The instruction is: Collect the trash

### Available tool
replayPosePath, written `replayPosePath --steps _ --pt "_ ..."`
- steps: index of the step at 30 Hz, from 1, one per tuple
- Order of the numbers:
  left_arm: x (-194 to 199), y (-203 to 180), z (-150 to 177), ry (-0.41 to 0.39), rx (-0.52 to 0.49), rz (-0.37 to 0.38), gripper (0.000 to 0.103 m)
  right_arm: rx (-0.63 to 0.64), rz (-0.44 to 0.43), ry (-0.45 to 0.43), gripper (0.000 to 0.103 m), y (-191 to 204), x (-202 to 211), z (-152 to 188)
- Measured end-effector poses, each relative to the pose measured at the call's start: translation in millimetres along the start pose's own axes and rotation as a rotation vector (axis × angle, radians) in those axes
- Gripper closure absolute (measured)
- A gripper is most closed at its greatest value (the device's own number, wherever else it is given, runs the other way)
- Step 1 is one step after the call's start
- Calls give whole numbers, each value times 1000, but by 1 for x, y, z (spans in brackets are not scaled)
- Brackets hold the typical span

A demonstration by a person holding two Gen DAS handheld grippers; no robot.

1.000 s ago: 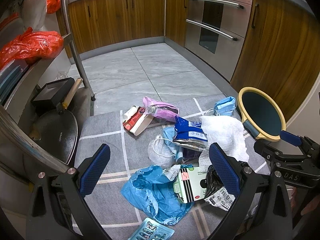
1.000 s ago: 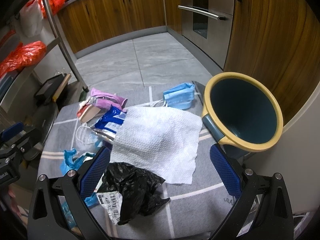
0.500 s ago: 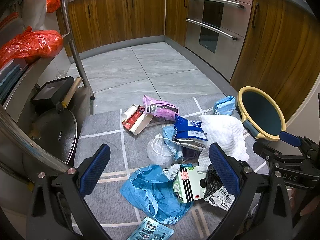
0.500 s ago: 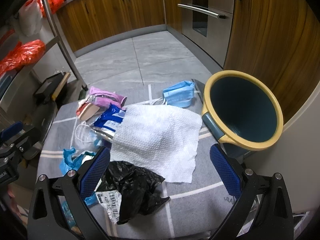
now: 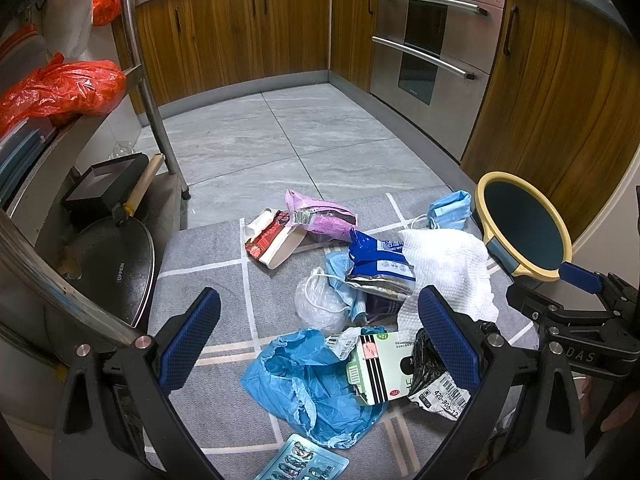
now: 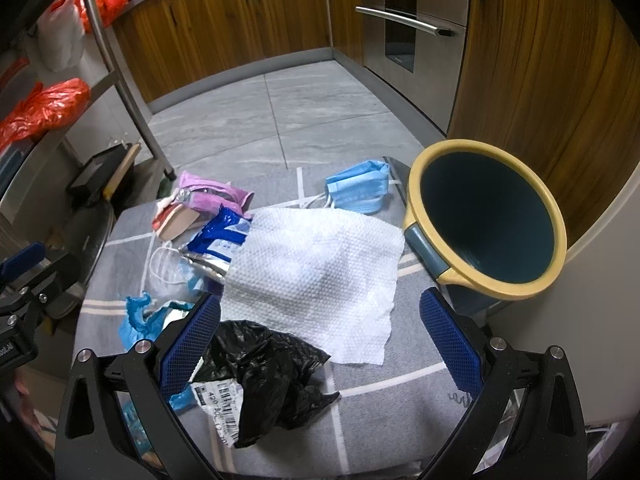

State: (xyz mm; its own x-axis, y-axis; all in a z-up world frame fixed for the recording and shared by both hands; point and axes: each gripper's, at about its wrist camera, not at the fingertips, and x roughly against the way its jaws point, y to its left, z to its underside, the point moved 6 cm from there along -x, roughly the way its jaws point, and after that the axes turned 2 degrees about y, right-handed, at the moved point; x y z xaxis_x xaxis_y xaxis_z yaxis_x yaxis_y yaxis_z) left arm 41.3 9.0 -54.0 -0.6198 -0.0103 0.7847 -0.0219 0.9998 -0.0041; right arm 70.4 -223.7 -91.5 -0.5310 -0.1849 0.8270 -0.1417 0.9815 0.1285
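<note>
Both claws are hovering spread wide, gripping nothing: the left gripper over the blue plastic bag near the mat's front edge, the right gripper over the black bag and white paper towel. The trash is lying heaped mid-mat; a blue face mask is lying near the far edge. The yellow-rimmed bin is standing at the far right corner.
</note>
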Motion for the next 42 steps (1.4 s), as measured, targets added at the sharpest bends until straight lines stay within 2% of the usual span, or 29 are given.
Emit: replayPosePath --steps 12,20,25,28,31,33,37,42 --pt "-2 2 3 7 12 -2 6 33 -39 41 4 8 -4 6" --pt "-2 12 -1 8 79 37 6 48 -52 82 5 17 -5 10" --pt "-3 22 -3 2 101 26 6 41 -88 130 7 22 -10 19" --pt "-12 21 1 14 75 26 6 66 -82 138 15 29 -10 26" --pt "-24 16 8 28 24 21 6 60 -79 190 25 33 -17 34" --pt "-33 14 13 42 4 35 7 39 -112 234 33 34 -22 41" --pt "-47 13 27 89 -16 61 18 58 -120 240 35 40 -25 44" --pt "-49 15 37 112 -38 45 18 79 -131 261 48 44 -29 51"
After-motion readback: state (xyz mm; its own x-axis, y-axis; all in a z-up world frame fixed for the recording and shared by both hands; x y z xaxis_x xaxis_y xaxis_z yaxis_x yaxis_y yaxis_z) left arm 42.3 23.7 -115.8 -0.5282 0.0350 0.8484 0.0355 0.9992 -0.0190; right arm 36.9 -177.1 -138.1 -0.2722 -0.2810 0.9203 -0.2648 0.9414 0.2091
